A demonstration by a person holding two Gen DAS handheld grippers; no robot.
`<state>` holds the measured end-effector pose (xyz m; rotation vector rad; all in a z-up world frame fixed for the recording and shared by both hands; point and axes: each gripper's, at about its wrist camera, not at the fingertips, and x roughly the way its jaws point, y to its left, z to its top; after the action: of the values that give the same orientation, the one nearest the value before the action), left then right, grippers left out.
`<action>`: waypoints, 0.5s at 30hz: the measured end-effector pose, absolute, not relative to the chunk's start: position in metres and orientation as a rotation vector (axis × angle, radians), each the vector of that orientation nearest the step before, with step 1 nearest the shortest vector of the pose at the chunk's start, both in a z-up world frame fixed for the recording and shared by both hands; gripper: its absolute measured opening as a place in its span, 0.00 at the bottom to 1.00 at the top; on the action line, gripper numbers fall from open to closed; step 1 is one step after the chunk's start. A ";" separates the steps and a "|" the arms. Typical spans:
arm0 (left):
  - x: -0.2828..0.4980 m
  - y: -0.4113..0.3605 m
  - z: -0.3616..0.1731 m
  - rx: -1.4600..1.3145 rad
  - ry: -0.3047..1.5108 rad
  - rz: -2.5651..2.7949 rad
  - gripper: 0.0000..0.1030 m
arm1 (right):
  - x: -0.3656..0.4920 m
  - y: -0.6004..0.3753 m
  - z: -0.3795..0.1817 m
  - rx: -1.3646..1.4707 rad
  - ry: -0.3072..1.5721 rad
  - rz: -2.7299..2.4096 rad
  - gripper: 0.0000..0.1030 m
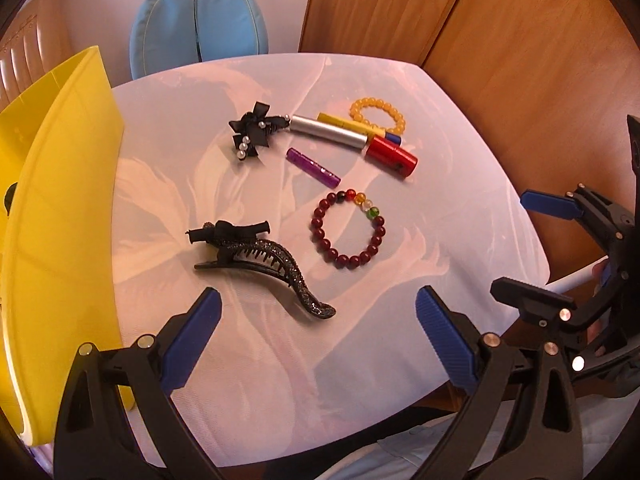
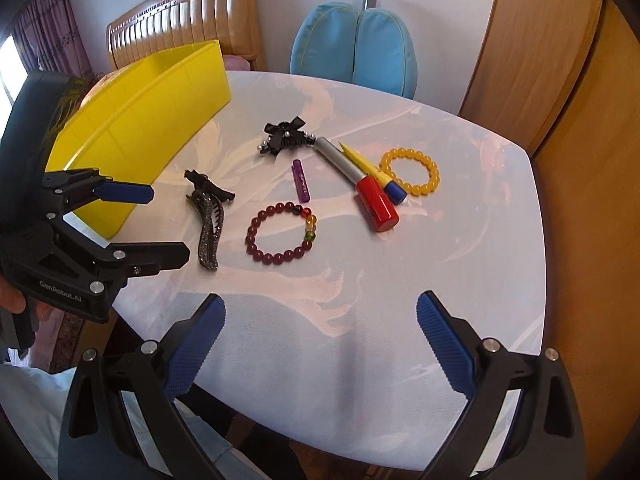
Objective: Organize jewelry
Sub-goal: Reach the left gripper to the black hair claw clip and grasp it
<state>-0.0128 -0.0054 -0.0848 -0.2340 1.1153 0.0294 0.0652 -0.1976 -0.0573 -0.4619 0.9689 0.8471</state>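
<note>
I have both tools poised over the near edge of the pale surface (image 2: 360, 360). My left hand-held gripper (image 1: 318, 330) stands wide open with nothing between its blue pads, and the glittery black hair claw (image 1: 260, 264) lies just ahead of it. My right hand-held gripper (image 2: 320, 334) is also spread wide and empty, hanging above a bare stretch of cloth. In the right wrist view I see the left tool from the side, near the yellow bin (image 2: 140, 120), which sits at the left edge of the surface.

The jewelry is all out on the cloth, none of it in the bin as far as I can see. The dark red bead bracelet (image 1: 348, 230), with a few coloured beads on one side, lies flat near the middle, just right of the hair claw. Beyond it lies a small purple tube (image 1: 313, 166). Further back, a black bow clip with pearls (image 1: 252, 132) touches the end of a silver tube with a red cap (image 1: 352, 142). A yellow pen with a blue cap (image 2: 376, 176) rests against that tube, and the amber bead bracelet (image 2: 410, 172) sits just beside it. A blue cushioned chair (image 2: 354, 56) stands behind the surface.
</note>
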 end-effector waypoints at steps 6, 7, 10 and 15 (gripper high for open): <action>0.000 0.002 -0.109 -0.237 1.177 0.059 0.92 | 0.068 -0.190 -0.076 -0.549 0.964 0.817 0.95; 0.002 0.002 -0.111 -0.230 1.176 0.067 0.92 | 0.068 -0.191 -0.075 -0.539 0.968 0.818 0.95; 0.011 0.001 -0.117 -0.229 1.197 0.050 0.87 | 0.066 -0.193 -0.073 -0.530 0.967 0.824 0.95; 0.017 0.006 -0.135 -0.278 1.262 0.045 0.23 | 0.067 -0.199 -0.067 -0.532 0.955 0.803 0.95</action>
<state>0.0173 0.0059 -0.1348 -0.2782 1.2618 0.0448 0.0665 -0.1991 -0.0670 -0.5322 0.9553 0.8033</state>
